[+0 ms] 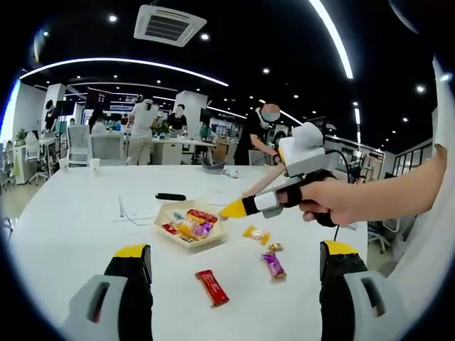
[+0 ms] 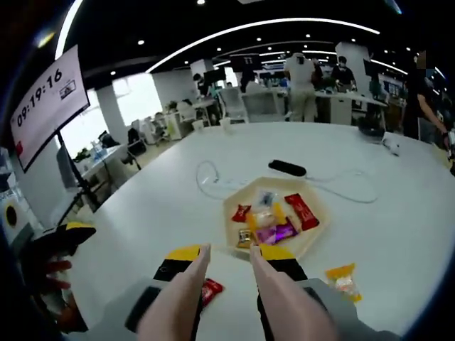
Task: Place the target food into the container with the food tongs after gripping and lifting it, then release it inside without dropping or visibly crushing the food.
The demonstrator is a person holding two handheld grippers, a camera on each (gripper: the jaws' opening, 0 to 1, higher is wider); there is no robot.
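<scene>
The right hand-held gripper, seen in the left gripper view, is held by a hand over the right edge of the tray. It carries wooden food tongs along its jaws. In the right gripper view the two tong arms stand apart with nothing between them, their tips just short of the tray's near rim. The left hand-held gripper has its jaws spread wide, with nothing between them, above the white table.

The tray holds several wrapped sweets, among them a purple sweet and a red packet. On the table outside the tray lie a red bar, a purple wrapped candy and a yellow wrapped candy. A black remote-like object and a white cable lie beyond the tray. People stand at desks in the office behind.
</scene>
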